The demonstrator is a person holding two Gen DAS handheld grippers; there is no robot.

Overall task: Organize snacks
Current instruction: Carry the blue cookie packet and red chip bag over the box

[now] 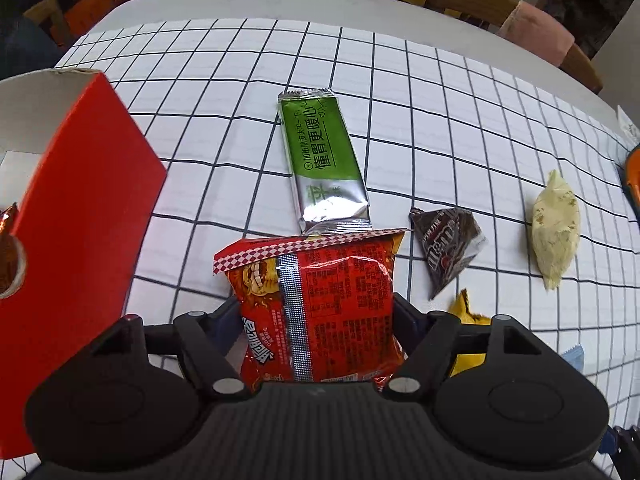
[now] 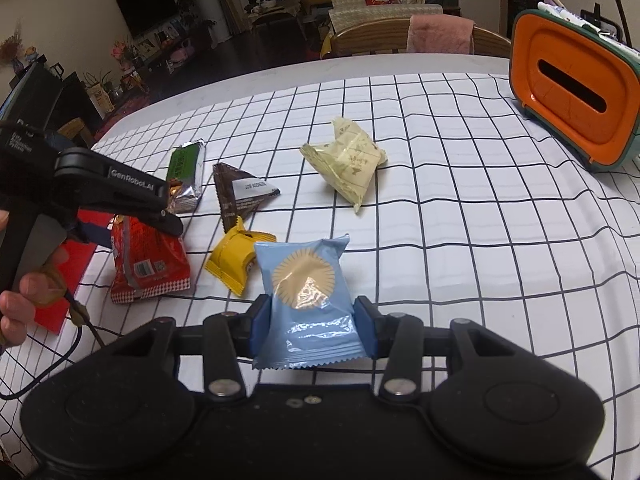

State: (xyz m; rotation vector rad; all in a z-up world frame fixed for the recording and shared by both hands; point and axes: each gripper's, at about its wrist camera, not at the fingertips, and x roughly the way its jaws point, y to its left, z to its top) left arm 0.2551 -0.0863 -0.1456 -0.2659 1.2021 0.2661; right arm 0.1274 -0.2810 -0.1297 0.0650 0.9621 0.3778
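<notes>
In the left wrist view, between the fingers of the left gripper point(image 1: 318, 316) sat a red snack bag point(image 1: 320, 308), its sides touching both pads; the jaws were set fairly wide and gripped it. Just beyond the fingertips lay a green and silver bar point(image 1: 326, 160), nearly touching the bag's checkered top edge. To the right of the fingers lay a dark triangular packet point(image 1: 448, 248), farther right a pale yellow packet point(image 1: 556, 232), and a yellow packet point(image 1: 466, 312) peeked out behind the right finger. Left of the fingers stood an open red box point(image 1: 84, 200) on the checked tablecloth point(image 1: 440, 120). The gripper pointed steeply down.

In the right wrist view, the right gripper point(image 2: 313, 320) held a light blue packet point(image 2: 310, 300) between its blue pads, jaws narrow. Ahead and left of the fingers lay the yellow packet point(image 2: 236, 260); beyond it the dark triangular packet point(image 2: 240, 192) and the pale yellow packet point(image 2: 348, 160). Far right stood an orange container point(image 2: 572, 92). At left, a hand point(image 2: 24, 292) held the left gripper point(image 2: 160, 220), angled down over the red snack bag point(image 2: 152, 260).
</notes>
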